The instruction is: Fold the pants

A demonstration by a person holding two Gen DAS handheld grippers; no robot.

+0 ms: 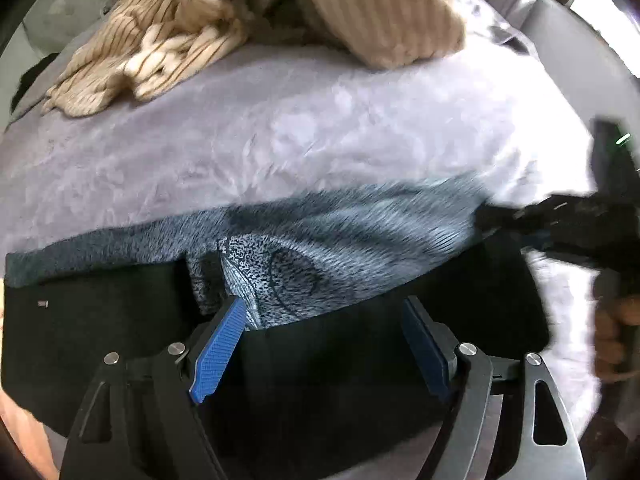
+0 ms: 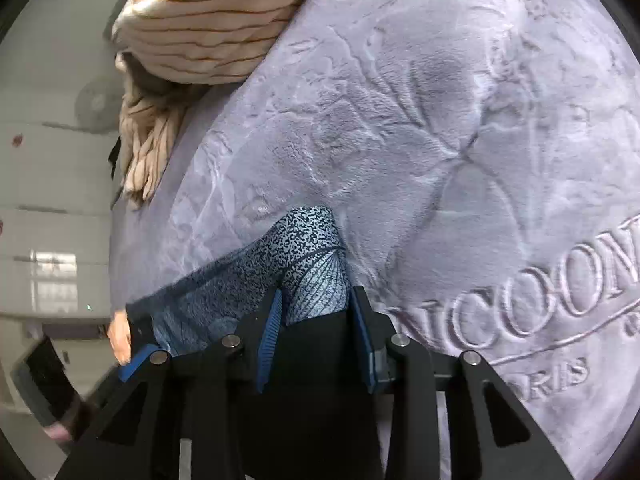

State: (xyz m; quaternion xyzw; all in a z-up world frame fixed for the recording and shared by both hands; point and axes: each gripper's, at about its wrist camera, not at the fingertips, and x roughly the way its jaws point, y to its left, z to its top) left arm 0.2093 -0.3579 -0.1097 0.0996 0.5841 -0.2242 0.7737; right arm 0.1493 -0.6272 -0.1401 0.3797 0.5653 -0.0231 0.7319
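My left claw (image 1: 324, 344) stands wide apart over the pants (image 1: 320, 248), nothing pinched between its blue pads (image 1: 218, 354). The pants lie across the near part of the bed, on a lavender plush blanket (image 1: 280, 136): a blue-grey speckled fabric with a wide black band (image 1: 100, 312) along the near edge. In the left view the right claw shows as a dark blur at the far right end of the pants, too smeared to read. In its own view my right claw (image 2: 316, 340) is partly open with black fabric lying between the pads; I can't tell whether they press on it. A beige striped throw (image 1: 160, 40) and a ribbed beige pillow (image 1: 384, 12) sit at the far side of the bed, well apart from the pants.
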